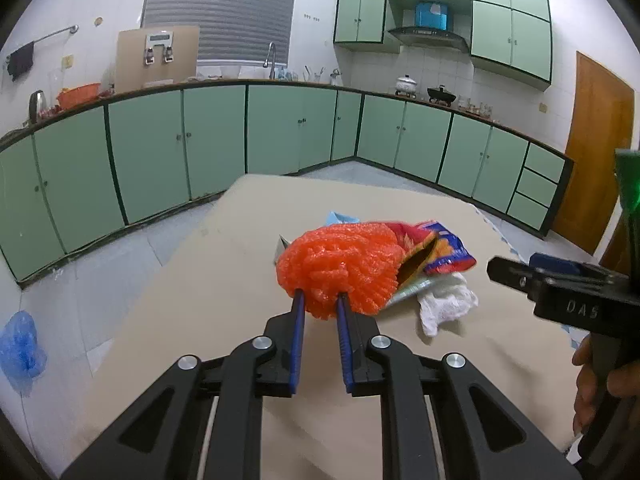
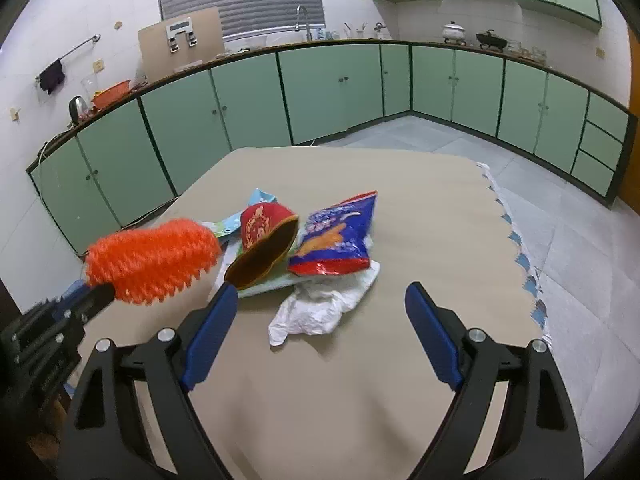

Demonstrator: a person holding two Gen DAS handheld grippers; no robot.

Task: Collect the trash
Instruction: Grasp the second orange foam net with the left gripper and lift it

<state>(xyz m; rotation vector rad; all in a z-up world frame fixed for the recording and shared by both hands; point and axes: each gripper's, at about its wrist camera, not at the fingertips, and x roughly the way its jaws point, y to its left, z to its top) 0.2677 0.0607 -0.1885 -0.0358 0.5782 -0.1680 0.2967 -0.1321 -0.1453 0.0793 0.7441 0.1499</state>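
My left gripper (image 1: 320, 296) is shut on an orange foam net (image 1: 340, 268) and holds it above the beige table (image 1: 200, 300); the net also shows in the right wrist view (image 2: 152, 260). Behind it lies a trash pile: a red paper cup (image 2: 266, 244) on its side, a blue snack bag (image 2: 336, 240), a crumpled white tissue (image 2: 320, 304) and a light blue-green wrapper (image 2: 260, 200). My right gripper (image 2: 322, 292) is open and empty, hovering just before the tissue. It also shows at the right edge of the left wrist view (image 1: 496, 268).
Green kitchen cabinets (image 2: 320, 84) run along the far walls. A blue plastic bag (image 1: 20, 348) lies on the tiled floor at left. A brown door (image 1: 596, 152) stands at right. The table's right edge (image 2: 508, 216) has blue-white trim.
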